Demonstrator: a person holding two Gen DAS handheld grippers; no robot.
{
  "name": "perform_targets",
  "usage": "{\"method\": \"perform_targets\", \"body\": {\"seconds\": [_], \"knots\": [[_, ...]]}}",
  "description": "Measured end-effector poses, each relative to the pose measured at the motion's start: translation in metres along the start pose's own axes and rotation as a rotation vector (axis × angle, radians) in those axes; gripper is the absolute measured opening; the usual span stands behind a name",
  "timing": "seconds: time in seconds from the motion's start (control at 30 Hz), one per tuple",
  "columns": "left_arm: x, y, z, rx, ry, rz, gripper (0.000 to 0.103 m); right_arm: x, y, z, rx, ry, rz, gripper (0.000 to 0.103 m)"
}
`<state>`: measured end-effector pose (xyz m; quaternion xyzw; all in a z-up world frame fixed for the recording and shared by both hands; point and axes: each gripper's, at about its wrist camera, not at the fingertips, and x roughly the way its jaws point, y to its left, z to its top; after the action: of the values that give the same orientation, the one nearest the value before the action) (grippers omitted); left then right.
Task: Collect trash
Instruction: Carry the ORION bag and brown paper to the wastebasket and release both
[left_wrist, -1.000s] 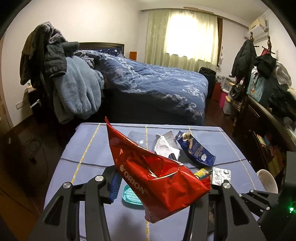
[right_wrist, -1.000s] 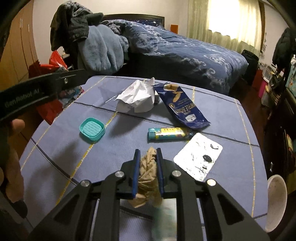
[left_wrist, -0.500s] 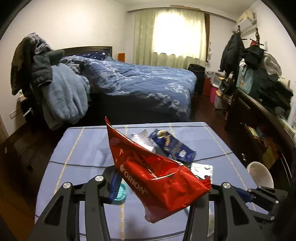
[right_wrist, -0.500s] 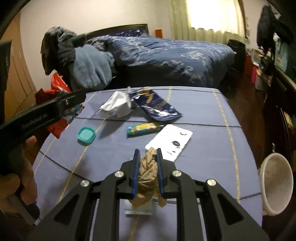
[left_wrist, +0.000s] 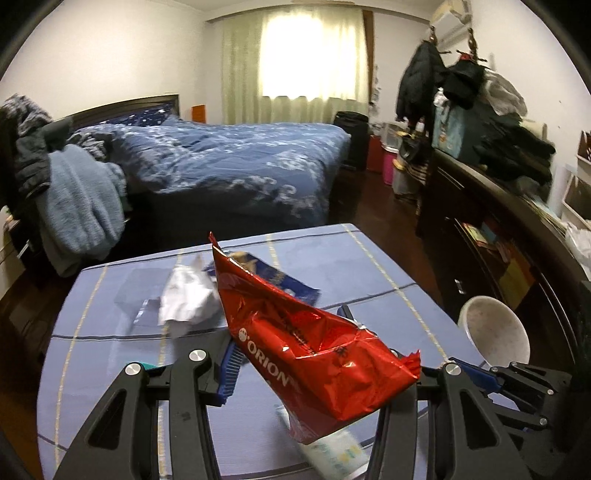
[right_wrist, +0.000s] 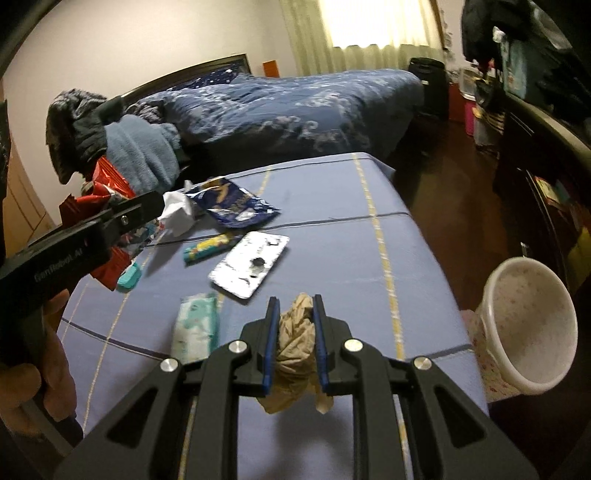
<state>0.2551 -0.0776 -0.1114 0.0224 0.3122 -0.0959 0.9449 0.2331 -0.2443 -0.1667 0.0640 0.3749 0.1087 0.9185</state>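
Midway: left gripper (left_wrist: 321, 365) clamps the red wrapper (left_wrist: 314, 354), right gripper (right_wrist: 297, 343) pinches the brown wad (right_wrist: 295, 343); bin (right_wrist: 532, 325) nearby, blue packet (right_wrist: 232, 205), tissue (right_wrist: 177, 210), blister foil (right_wrist: 249, 266) left.

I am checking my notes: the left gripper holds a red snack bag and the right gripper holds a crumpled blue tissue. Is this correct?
Not quite. The left gripper does hold the red snack bag, but the crumpled wad in the right gripper is tan, not blue, as the right wrist view shows.
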Motion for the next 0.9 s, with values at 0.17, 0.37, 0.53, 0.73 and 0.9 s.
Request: {"method": "perform_targets", "body": {"seconds": [0.17,0.37,0.53,0.73,0.9], "knots": [[0.006,-0.024,0.002,0.041,0.008,-0.023,0.048,-0.009,-0.027,-0.006,0.05,-0.009,-0.025,0.019],[0.014,-0.059,0.009,0.096,0.009,-0.067,0.048,-0.024,-0.064,-0.014,0.113,-0.04,-0.077,0.02],[0.026,-0.1,0.016,0.151,0.03,-0.143,0.048,-0.042,-0.102,-0.02,0.168,-0.078,-0.164,0.021],[0.049,-0.164,0.021,0.209,0.077,-0.254,0.049,-0.057,-0.158,-0.026,0.237,-0.103,-0.275,0.021],[0.076,-0.221,0.02,0.257,0.129,-0.341,0.048,-0.06,-0.205,-0.032,0.291,-0.096,-0.348,0.021]]}}
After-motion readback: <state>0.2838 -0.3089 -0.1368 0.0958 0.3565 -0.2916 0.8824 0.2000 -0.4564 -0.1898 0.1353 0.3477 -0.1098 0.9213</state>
